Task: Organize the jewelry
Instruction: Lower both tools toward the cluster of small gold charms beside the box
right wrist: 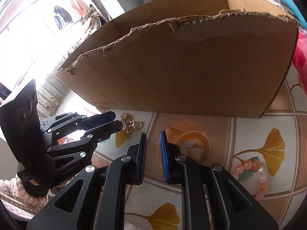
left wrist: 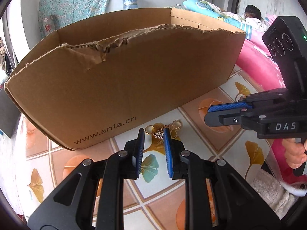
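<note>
Small gold jewelry pieces (left wrist: 163,131), rings and a charm, lie on the leaf-patterned tablecloth (left wrist: 216,153) close to a big torn cardboard box (left wrist: 124,72). My left gripper (left wrist: 154,134) points down at them with its jaws a little apart. The charm sits just past its tips and nothing is pressed between the pads. In the right wrist view the left gripper (right wrist: 117,119) nearly touches the gold pieces (right wrist: 131,124). My right gripper (right wrist: 153,136) hovers over bare cloth with a narrow gap and nothing in it. A pink and orange bead bracelet (right wrist: 251,174) lies to its right.
The cardboard box (right wrist: 191,67) stands as a wall along the far side of the table. A pink quilt (left wrist: 255,63) lies at the right, and a person (left wrist: 252,14) rests on a bed behind. A hand (left wrist: 293,153) in a fuzzy sleeve holds the right gripper (left wrist: 207,115).
</note>
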